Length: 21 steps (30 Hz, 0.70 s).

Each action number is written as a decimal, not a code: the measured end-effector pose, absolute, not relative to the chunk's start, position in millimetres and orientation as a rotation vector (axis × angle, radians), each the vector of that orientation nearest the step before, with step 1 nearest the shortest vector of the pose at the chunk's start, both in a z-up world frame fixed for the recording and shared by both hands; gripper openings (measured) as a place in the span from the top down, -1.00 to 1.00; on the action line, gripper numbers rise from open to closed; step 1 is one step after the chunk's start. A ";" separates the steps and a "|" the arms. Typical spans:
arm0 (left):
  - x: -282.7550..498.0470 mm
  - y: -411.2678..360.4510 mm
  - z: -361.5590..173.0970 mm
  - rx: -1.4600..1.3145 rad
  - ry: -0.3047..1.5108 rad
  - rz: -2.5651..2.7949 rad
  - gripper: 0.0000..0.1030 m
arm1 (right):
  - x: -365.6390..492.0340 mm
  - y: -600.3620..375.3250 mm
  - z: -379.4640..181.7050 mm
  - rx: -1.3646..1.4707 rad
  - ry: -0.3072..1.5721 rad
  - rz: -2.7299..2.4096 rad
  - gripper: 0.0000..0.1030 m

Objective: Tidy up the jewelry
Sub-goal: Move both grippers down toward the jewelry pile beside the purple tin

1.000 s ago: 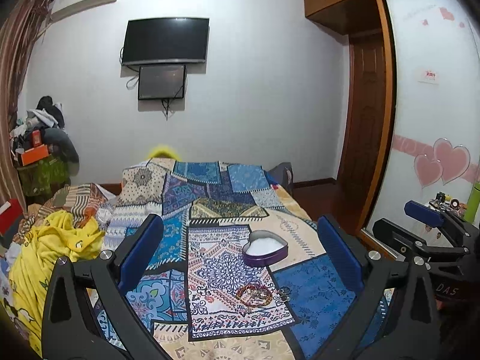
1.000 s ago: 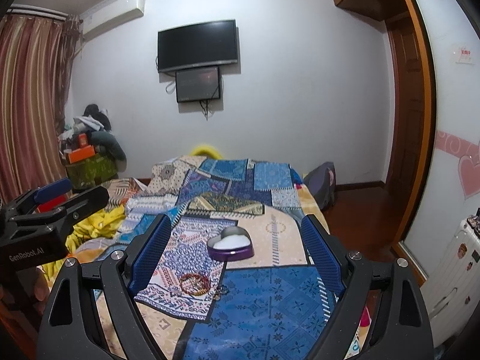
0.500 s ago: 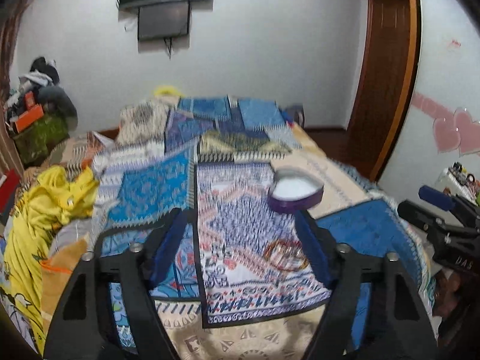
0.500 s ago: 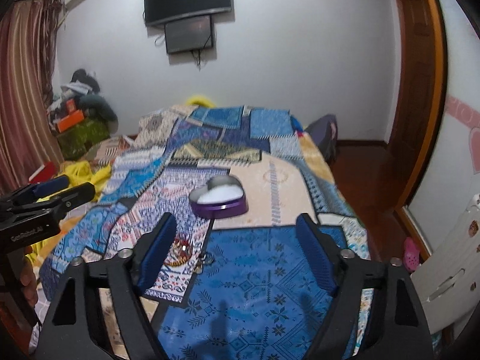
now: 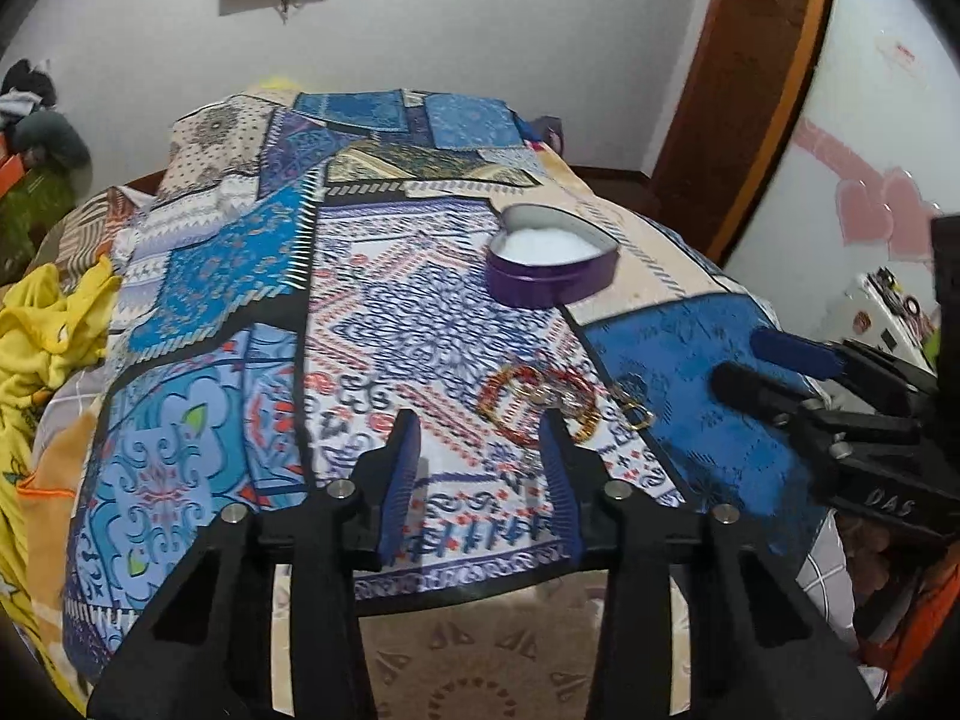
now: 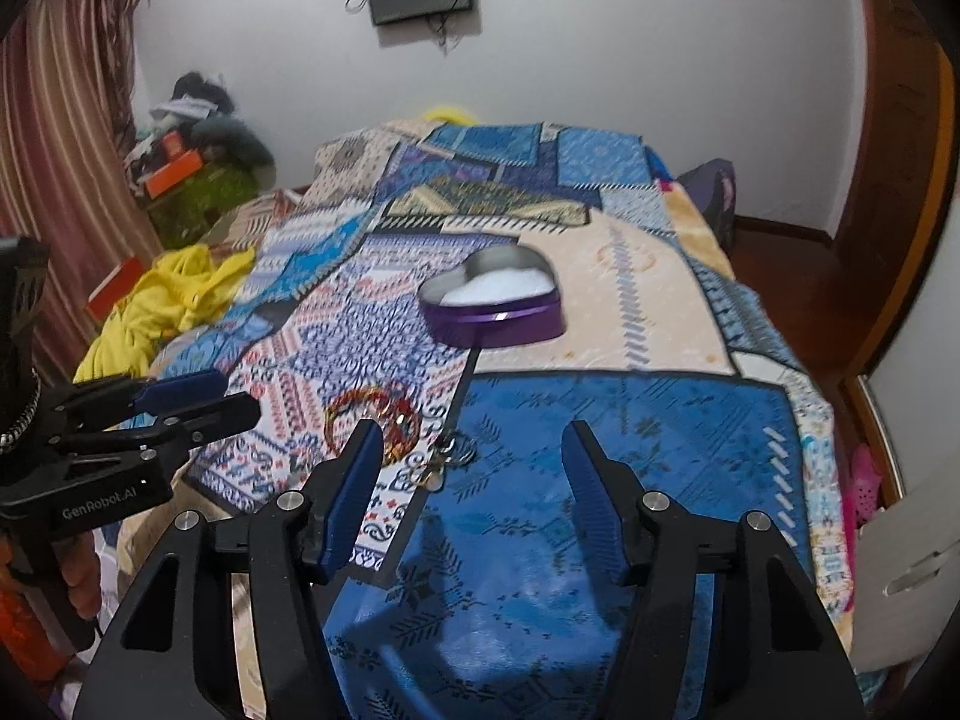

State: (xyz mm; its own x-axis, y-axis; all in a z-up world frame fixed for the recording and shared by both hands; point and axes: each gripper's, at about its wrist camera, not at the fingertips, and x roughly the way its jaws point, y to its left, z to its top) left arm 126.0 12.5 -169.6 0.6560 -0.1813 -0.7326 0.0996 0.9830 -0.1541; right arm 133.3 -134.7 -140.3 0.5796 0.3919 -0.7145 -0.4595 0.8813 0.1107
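A purple heart-shaped tin [image 5: 552, 267] with a white lining stands open on the patterned bedspread; it also shows in the right wrist view [image 6: 493, 303]. A pile of red and gold bangles [image 5: 537, 399] lies nearer me, with small gold rings [image 5: 636, 411] beside it; the bangles [image 6: 372, 420] and rings [image 6: 447, 459] show in the right wrist view too. My left gripper [image 5: 480, 429] is open and empty, just short of the bangles. My right gripper [image 6: 474, 438] is open and empty, to the right of the jewelry.
The patchwork bedspread [image 5: 360, 312] covers the bed. Yellow clothing [image 5: 42, 324] lies at its left edge. A wooden door frame [image 5: 738, 96] and a white wardrobe with pink hearts [image 5: 870, 204] stand on the right. Clutter [image 6: 192, 168] is piled by the curtain.
Both grippers have tilted down and moved closer to the bed and the jewelry. The jaws of both have narrowed but stay open.
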 end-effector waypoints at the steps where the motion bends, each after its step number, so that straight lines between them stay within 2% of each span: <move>1: 127.0 10.2 -171.6 -0.101 0.848 -0.174 0.34 | 134.8 -132.2 -143.2 -0.101 0.818 0.503 -0.13; 4: 130.5 3.9 -177.7 -0.083 0.871 -0.202 0.46 | 138.0 -127.2 -151.2 -0.125 0.841 0.520 -0.12; 6: 133.6 1.9 -182.7 -0.081 0.889 -0.217 0.52 | 140.1 -125.7 -157.4 -0.130 0.865 0.535 0.01; 10: 136.7 4.1 -190.0 -0.120 0.917 -0.253 0.61 | 146.8 -121.4 -167.4 -0.110 0.906 0.559 0.11; 12: 137.5 4.6 -192.6 -0.126 0.925 -0.257 0.61 | 150.1 -118.3 -173.3 -0.117 0.923 0.568 0.27; 21: 143.7 3.8 -201.5 -0.125 0.948 -0.263 0.61 | 148.8 -110.7 -180.0 -0.152 0.913 0.615 0.29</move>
State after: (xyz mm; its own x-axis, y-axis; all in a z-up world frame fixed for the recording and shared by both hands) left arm 143.7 3.8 -201.5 0.5540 -0.2768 -0.7852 0.1678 0.9609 -0.2204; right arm 148.8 -110.7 -180.0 0.4541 0.4340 -0.7781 -0.5587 0.8190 0.1308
